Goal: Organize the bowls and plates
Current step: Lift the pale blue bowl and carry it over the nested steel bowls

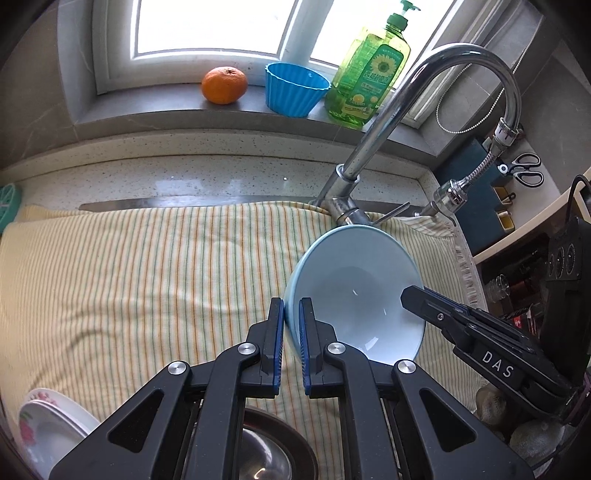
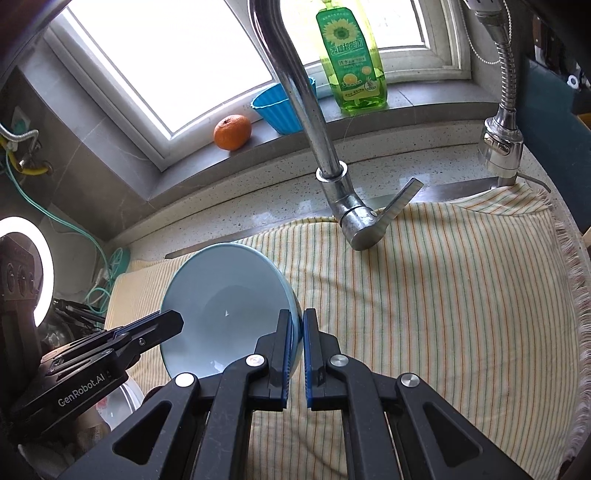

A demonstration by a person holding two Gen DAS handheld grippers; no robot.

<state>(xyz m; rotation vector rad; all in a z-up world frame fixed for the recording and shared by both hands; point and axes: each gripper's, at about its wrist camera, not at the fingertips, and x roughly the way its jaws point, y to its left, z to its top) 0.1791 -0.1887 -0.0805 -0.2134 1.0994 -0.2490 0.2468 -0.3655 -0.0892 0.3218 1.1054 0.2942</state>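
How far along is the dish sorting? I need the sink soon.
Done: floral white plates lie stacked at the left edge of the striped cloth. In hand: the left gripper and right gripper both clamp the rim of a pale blue ceramic bowl, tilted above the cloth. Left: setting it down; a dark-rimmed metal dish waits below.

Bright window [image 1: 221,26] at 12 o'clock, grey sill [image 1: 155,107] w/ orange [image 1: 224,85], blue cup [image 1: 295,89], green soap bottle [image 1: 365,77], speckled counter [image 1: 184,181], chrome tap [image 1: 424,110] at 1 o'clock, striped cloth [image 1: 147,277], ring light [image 2: 26,266] at 9 o'clock
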